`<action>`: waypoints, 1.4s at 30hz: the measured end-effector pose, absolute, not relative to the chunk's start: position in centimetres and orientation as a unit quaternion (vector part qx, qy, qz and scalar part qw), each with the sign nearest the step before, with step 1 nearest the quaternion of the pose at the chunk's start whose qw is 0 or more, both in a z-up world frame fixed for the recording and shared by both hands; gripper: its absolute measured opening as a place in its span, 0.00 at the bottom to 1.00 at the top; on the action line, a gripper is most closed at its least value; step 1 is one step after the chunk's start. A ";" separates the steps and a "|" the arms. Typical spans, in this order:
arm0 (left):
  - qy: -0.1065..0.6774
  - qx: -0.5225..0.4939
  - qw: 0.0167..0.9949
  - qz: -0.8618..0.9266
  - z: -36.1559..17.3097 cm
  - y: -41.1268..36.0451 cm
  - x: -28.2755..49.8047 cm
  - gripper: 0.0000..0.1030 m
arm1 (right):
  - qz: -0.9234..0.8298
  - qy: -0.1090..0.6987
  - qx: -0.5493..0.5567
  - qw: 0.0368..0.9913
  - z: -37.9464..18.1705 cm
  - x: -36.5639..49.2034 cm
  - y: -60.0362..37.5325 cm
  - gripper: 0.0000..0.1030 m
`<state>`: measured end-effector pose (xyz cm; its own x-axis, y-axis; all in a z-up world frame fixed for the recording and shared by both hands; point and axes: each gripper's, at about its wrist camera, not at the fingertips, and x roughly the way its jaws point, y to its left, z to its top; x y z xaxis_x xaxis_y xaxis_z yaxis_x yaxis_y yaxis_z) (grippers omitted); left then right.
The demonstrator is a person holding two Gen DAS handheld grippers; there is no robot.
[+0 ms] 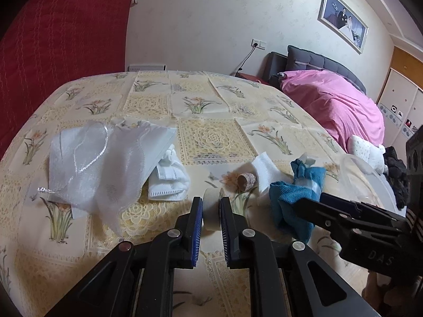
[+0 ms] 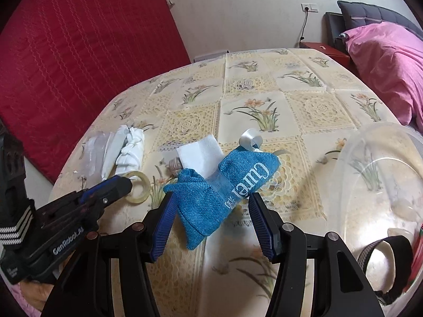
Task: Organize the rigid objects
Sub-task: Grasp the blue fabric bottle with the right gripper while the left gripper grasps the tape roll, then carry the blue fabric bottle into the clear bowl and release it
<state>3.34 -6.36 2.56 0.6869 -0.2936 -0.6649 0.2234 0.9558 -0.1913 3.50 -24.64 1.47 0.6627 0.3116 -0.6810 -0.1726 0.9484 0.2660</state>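
Left gripper (image 1: pixel 211 206): nearest to us in the left wrist view, we have its blue pads clamped flat against the two faces of a tape roll (image 1: pixel 211 208); the right wrist view shows the same roll (image 2: pixel 137 182) as a pale ring at that gripper's tip, low over the table.
Tape roll, handling: we judge it light and stiff, a rigid hoop with smooth sides, so a grip across the faces should hold, though it could swivel if we tilt it fast.
Right gripper (image 2: pixel 210 218): we keep its jaws half apart, pads clear of any squeeze, with the blue fabric pouch (image 2: pixel 222 182) lying between them on the cloth.
Blue fabric pouch, handling: soft and woven, with white lettering; we take it for a limp thing, not a rigid one, best pinched at its bunched middle if we move it at all.
Clear plastic bowl (image 2: pixel 351 148): just right of the pouch, it looks to us like the likely bin for rigid items; a dark strap and something pale lie in it.
Small wicker thimble-shaped piece (image 1: pixel 247 181): just beyond the tape, near a white folded cloth (image 1: pixel 264 171); it looks small, hard, easily tipped.
White sheer bag (image 1: pixel 100 163): farther left, with white socks (image 1: pixel 169 182) beside it; both soft.
Table (image 1: pixel 211 100): flowered cloth runs bare beyond these things.
Far: pink bedding (image 1: pixel 333 105) and a red curtain (image 2: pixel 79 52).
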 end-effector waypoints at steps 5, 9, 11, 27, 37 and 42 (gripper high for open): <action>0.380 -0.049 0.912 -0.143 2.0 -6.4 3.4 0.15 | 0.130 0.388 0.085 0.909 1.5 3.9 -24.2 0.56; 0.386 -0.053 0.910 -0.144 1.8 -6.2 3.6 0.15 | 0.128 0.391 0.091 0.907 1.4 3.9 -24.3 0.56; 0.388 -0.058 0.908 -0.144 1.7 -6.1 3.7 0.15 | 0.129 0.394 0.094 0.905 1.3 3.9 -24.3 0.56; 0.393 -0.081 0.905 -0.142 1.8 -4.5 2.8 0.15 | 0.132 0.400 0.105 0.901 0.7 3.6 -24.1 0.56; 0.392 -0.087 0.906 -0.132 1.9 -3.6 1.9 0.15 | 0.139 0.396 0.099 0.902 0.4 4.1 -23.6 0.45; 0.390 -0.085 0.907 -0.134 2.1 -3.8 1.9 0.15 | 0.148 0.378 0.082 0.910 1.0 3.4 -23.1 0.41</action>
